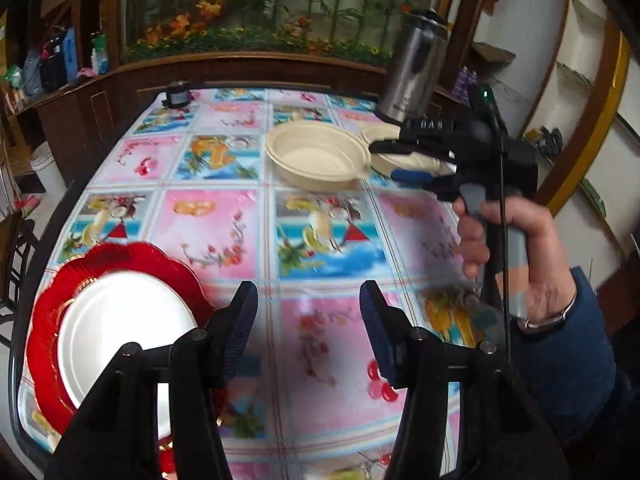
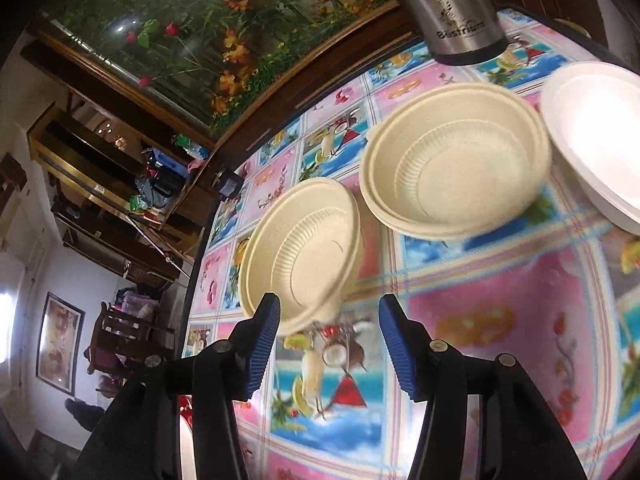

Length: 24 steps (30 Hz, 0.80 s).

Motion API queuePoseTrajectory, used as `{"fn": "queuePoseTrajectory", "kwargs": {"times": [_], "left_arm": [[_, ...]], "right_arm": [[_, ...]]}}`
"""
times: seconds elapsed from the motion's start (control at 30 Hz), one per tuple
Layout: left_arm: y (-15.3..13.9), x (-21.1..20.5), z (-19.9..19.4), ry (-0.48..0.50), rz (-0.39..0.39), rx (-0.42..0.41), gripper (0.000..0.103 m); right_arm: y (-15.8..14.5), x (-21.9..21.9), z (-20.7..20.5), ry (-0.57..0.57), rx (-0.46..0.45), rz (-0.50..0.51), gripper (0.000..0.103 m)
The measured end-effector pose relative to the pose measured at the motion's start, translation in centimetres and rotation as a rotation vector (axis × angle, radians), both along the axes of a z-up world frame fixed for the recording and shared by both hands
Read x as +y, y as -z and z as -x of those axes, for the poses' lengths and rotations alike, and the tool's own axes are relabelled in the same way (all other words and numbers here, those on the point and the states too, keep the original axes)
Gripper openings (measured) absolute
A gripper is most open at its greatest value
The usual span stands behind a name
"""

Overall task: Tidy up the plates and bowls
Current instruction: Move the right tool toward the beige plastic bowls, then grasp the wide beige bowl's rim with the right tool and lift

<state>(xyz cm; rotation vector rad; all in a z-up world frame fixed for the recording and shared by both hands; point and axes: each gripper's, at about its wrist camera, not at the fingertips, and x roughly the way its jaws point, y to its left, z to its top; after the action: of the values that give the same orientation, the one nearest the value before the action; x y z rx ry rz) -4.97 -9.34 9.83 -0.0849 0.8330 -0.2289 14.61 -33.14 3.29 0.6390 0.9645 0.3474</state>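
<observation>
At about eight o'clock in the left wrist view, a white plate [image 1: 120,328] is lying inside a scalloped red plate [image 1: 104,264], the pair sitting at the near-left edge of the table [image 1: 224,216] with its fruit-patterned cloth. The left gripper [image 1: 308,332] is hovering just to the right of that stack, its tongs standing apart with nothing but tablecloth showing between them. That stack looks finished, so the plate part of the job is probably done.

Moving toward one o'clock, a beige bowl [image 1: 316,158] is sitting empty near the far right of the table, with a second bowl's rim behind it, partly hidden by the right gripper [image 1: 396,162], which a hand [image 1: 516,264] is holding over them; a steel kettle [image 1: 416,68] is standing beyond.

In the right wrist view, the nearer beige bowl [image 2: 300,248] is lying at eleven o'clock just ahead of the left tong, which overlaps its edge; whether it is touching is unclear. The right gripper [image 2: 328,344] is gaping, clamped on nothing. At one o'clock another beige bowl [image 2: 460,164], apparently two nested, is resting empty, and a white bowl [image 2: 600,140] is sitting at two o'clock beside it.

The step in hand appears to be gathering bowls. The next move probably calls for closing on a bowl's rim and nesting it into its neighbour.
</observation>
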Motion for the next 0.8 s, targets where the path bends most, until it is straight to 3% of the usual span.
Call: {"fn": "queuePoseTrajectory", "kwargs": {"times": [0.2,0.27,0.33,0.4,0.57,0.8], "left_arm": [[0.3,1.7,-1.6,-0.061,0.042,0.018,0.056],[0.6,1.7,-1.9,-0.057,0.042,0.025,0.056],[0.8,1.8,-1.8,-0.06,0.041,0.027,0.056],[1.1,2.0,-1.8,-0.059,0.05,0.033,0.056],[1.7,2.1,-1.5,-0.058,0.059,0.043,0.056],[2.3,1.9,-0.5,-0.032,0.077,0.048,0.056]], "right_arm": [[1.5,2.4,-2.9,-0.026,0.061,0.057,0.054],[2.2,3.0,-3.5,-0.034,0.078,0.071,0.049],[2.7,3.6,-4.1,-0.046,0.094,0.089,0.024],[3.0,3.7,-4.2,-0.048,0.11,0.119,0.019],[2.3,3.2,-2.1,-0.094,0.099,0.127,0.017],[0.8,2.4,5.3,-0.307,0.076,0.13,0.014]]}}
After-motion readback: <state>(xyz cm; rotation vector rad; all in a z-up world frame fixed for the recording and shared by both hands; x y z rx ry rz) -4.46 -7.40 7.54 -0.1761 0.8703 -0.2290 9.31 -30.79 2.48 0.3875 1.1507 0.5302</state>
